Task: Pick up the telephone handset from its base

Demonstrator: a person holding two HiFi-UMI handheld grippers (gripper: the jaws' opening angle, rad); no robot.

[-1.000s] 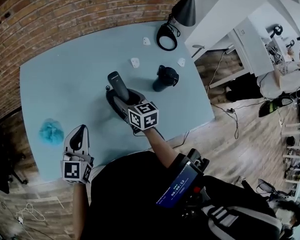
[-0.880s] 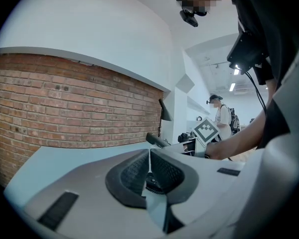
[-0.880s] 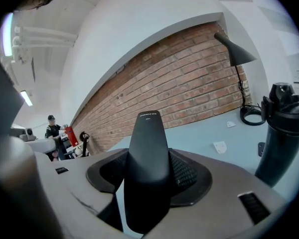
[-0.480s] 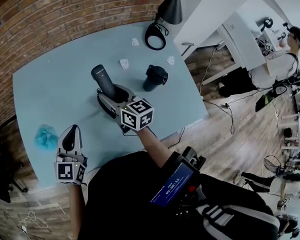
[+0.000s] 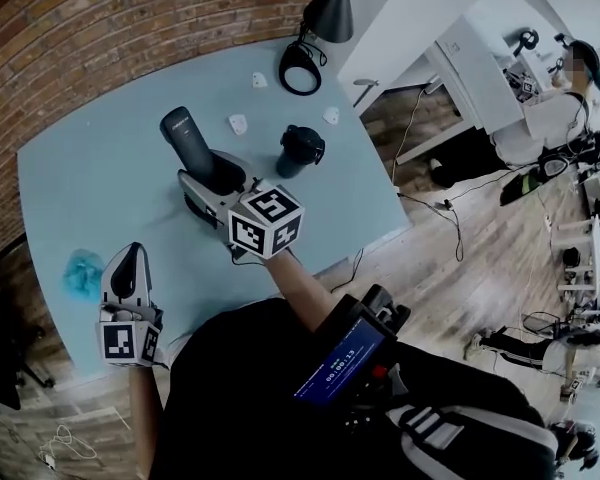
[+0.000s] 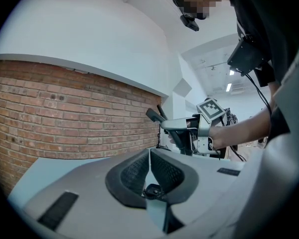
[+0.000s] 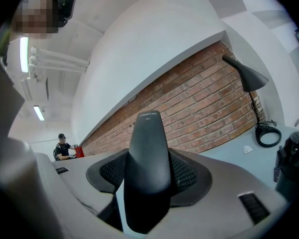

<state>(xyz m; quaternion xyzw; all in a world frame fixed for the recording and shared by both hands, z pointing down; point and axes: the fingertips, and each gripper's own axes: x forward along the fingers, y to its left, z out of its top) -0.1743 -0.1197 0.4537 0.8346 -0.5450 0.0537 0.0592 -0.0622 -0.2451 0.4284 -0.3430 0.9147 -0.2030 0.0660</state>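
Your right gripper (image 5: 215, 183) is clamped on the black telephone handset (image 7: 147, 168). Its jaws stand wide around the handset's lower part, and the upper end pokes out past the tips, above the light blue table (image 5: 100, 168). A black cup (image 5: 300, 151) stands near, to the right of those tips, and a black desk lamp (image 5: 310, 48) is farther off on the same side. Your left gripper (image 6: 149, 166) has its jaws pressed together on nothing, with a blue fluffy ball (image 5: 80, 268) just to its left.
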